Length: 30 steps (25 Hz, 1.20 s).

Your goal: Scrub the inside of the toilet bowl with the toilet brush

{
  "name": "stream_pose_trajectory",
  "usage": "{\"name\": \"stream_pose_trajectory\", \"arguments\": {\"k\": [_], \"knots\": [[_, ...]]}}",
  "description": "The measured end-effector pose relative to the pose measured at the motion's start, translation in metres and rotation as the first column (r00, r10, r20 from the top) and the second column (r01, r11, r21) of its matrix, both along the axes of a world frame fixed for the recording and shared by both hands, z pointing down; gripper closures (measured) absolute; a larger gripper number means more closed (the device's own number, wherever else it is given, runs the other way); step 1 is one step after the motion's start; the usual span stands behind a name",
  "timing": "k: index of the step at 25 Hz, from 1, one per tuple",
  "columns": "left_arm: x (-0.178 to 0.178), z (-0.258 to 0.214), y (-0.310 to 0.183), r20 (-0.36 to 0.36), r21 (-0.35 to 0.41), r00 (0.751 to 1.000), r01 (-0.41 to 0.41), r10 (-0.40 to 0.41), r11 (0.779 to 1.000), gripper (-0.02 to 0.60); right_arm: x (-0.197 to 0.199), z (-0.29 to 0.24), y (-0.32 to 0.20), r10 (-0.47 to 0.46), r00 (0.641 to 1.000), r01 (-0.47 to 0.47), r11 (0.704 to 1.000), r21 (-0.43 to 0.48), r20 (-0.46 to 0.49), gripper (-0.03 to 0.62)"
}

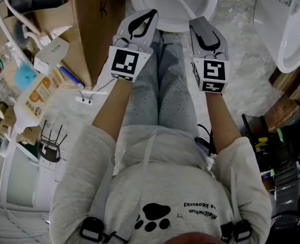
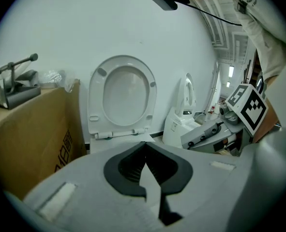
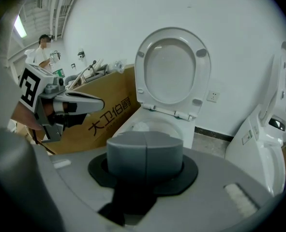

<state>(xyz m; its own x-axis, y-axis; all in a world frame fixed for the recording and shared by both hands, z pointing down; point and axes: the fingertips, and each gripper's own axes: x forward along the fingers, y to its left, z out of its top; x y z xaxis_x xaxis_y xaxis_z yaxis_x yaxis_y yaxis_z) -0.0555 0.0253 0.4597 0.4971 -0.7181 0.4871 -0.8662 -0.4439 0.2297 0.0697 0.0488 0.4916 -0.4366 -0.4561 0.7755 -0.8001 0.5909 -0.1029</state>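
The white toilet [image 1: 176, 6] stands straight ahead at the top of the head view, its seat and lid [image 2: 122, 93] raised against the wall; in the right gripper view the seat [image 3: 173, 71] stands above the open bowl [image 3: 147, 124]. My left gripper [image 1: 150, 14] and right gripper [image 1: 198, 21] hover side by side just short of the bowl's front rim. Both are shut with nothing between the jaws, seen also in the left gripper view [image 2: 145, 151] and the right gripper view [image 3: 145, 151]. No toilet brush shows in any view.
A tall cardboard box [image 1: 96, 29] stands close on the toilet's left. A second toilet [image 1: 287, 32] stands to the right. Loose clutter and bottles [image 1: 30, 93] lie on the floor at left, tools [image 1: 271, 151] at right. A person [image 3: 42, 47] stands far back.
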Motion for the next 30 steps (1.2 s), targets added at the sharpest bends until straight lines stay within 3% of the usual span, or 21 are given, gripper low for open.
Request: {"name": "stream_pose_trajectory", "arguments": {"k": [18, 30], "knots": [[-0.004, 0.030, 0.008, -0.013, -0.073, 1.000, -0.008, 0.007, 0.997, 0.578, -0.012, 0.040, 0.028, -0.093, 0.995, 0.087, 0.982, -0.165, -0.032, 0.444], [-0.009, 0.035, 0.007, -0.017, -0.090, 1.000, -0.013, 0.011, 0.996, 0.578, -0.024, 0.052, 0.033, -0.148, 0.987, 0.132, 0.969, -0.208, -0.062, 0.442]]}}
